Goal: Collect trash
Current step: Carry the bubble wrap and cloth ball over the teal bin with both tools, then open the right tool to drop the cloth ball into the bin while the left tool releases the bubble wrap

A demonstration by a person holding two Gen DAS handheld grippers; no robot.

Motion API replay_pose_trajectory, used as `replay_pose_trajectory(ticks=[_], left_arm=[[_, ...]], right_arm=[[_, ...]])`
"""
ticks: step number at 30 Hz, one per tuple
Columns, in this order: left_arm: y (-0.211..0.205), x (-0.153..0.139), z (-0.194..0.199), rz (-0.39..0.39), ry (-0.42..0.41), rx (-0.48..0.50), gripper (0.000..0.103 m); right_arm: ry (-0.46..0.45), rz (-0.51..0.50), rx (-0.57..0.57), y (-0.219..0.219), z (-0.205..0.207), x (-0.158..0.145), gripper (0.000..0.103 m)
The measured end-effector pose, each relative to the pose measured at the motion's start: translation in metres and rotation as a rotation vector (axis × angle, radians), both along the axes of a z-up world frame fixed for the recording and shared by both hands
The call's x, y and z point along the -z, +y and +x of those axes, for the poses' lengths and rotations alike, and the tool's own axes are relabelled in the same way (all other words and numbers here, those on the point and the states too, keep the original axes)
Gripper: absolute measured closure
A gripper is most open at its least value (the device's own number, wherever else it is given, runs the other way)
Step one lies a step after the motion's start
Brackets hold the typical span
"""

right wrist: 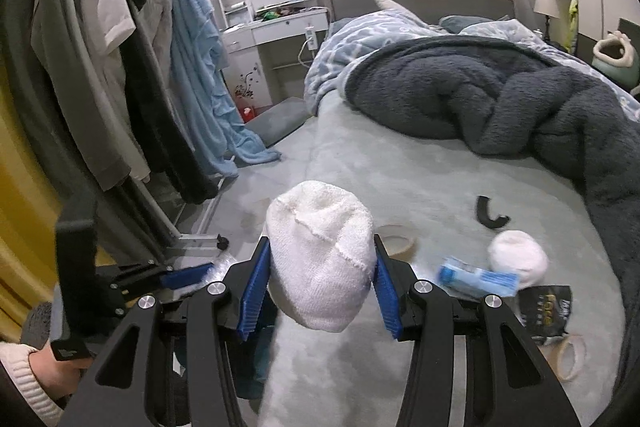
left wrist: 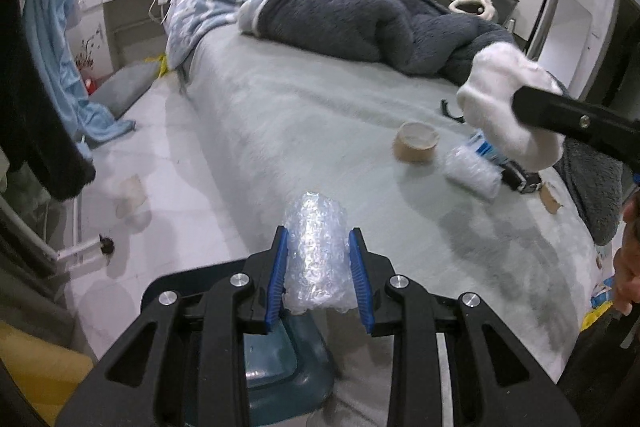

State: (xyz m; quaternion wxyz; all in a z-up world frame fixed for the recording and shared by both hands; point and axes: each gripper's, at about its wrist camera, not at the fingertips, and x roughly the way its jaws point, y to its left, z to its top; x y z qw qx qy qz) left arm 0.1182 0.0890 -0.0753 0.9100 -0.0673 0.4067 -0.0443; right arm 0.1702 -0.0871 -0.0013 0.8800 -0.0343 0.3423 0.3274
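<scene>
We're holding two items at once: left gripper [left wrist: 318, 267] is clamping a wad of bubble wrap [left wrist: 316, 255], right gripper [right wrist: 320, 279] is clamping a white sock [right wrist: 320, 259]. Both are hanging over the near edge of the bed [left wrist: 280, 115], above a teal bin [left wrist: 280, 367] that's showing under the left fingers. Neither is dropped yet. Still lying on the bed at right: tape roll [left wrist: 416, 141], second bubble-wrap wad [left wrist: 474, 171], blue packet [right wrist: 476, 277], black wrapper [right wrist: 546, 311]. We're judging it roughly halfway.
</scene>
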Motion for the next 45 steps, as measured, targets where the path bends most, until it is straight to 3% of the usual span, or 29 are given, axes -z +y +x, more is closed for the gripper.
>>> replay_pose_trajectory(ticks=[14, 31, 33, 36, 45], left_arm=[[0.049, 0.043, -0.004, -0.032, 0.185, -0.092, 0.070], [0.097, 0.103, -0.022, -0.087, 0.472, -0.182, 0.068], [0.103, 0.105, -0.025, -0.091, 0.488, -0.195, 0.065], [0.111, 0.101, -0.029, -0.090, 0.479, -0.209, 0.048], [0.128, 0.063, -0.044, -0.088, 0.357, -0.228, 0.034]], right_arm=[[0.073, -0.047, -0.123, 0.068, -0.007, 0.020, 0.054], [0.223, -0.160, -0.205, 0.133, -0.010, 0.077, 0.054], [0.250, -0.175, -0.207, 0.139, -0.008, 0.087, 0.054], [0.285, -0.200, -0.206, 0.147, -0.004, 0.102, 0.054], [0.333, -0.269, -0.227, 0.167, -0.004, 0.136, 0.054]])
